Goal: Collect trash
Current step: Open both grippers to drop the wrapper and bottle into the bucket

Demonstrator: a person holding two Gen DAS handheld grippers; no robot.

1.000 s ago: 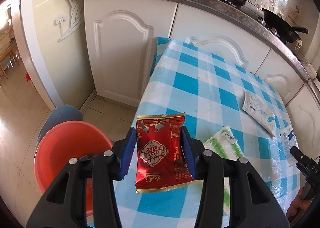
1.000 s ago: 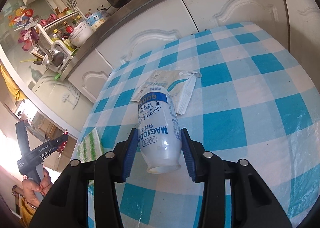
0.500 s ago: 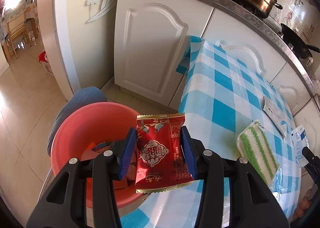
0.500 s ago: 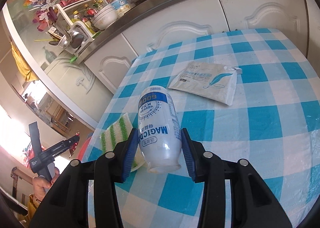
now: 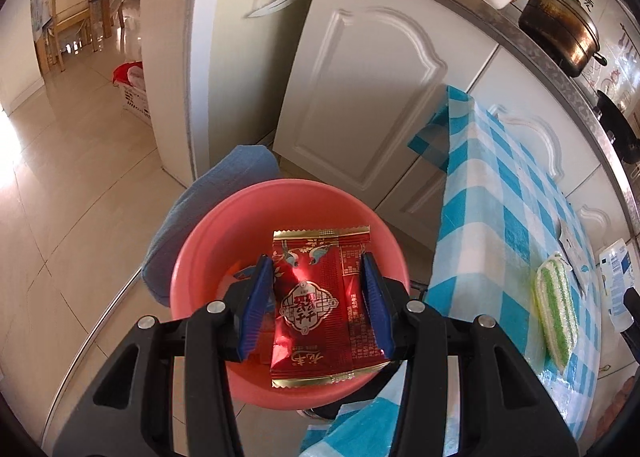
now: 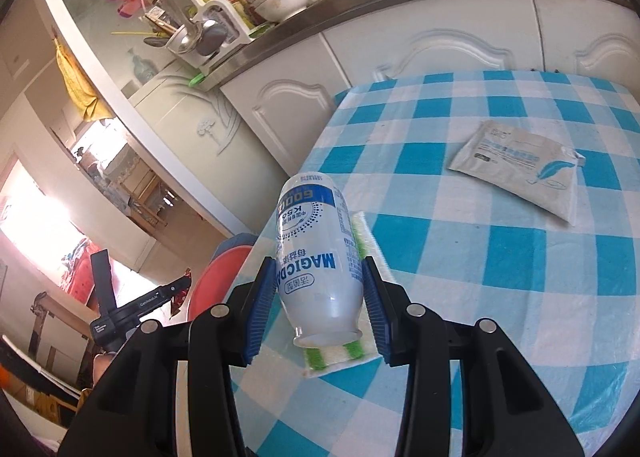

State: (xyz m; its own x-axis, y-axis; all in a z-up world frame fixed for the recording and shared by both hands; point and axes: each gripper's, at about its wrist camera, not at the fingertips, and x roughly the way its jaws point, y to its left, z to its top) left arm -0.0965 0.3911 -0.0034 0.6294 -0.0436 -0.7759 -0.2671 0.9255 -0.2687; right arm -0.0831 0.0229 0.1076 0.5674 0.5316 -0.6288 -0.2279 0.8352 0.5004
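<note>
My left gripper is shut on a red snack packet and holds it above a pink plastic basin that stands beside the table. Some trash lies in the basin under the fingers. My right gripper is shut on a white plastic bottle with blue print, held above the table's left end. The basin's rim shows past the table edge in the right wrist view. A pale flat sachet lies on the blue checked tablecloth.
A green-and-white striped cloth lies on the table near its left end and also shows under the bottle. A blue cloth-covered seat stands behind the basin. White kitchen cabinets run along the back.
My left gripper has swung left off the table with the red packet and now hangs over the basin. My right gripper has carried the bottle left, towards the table's end.
</note>
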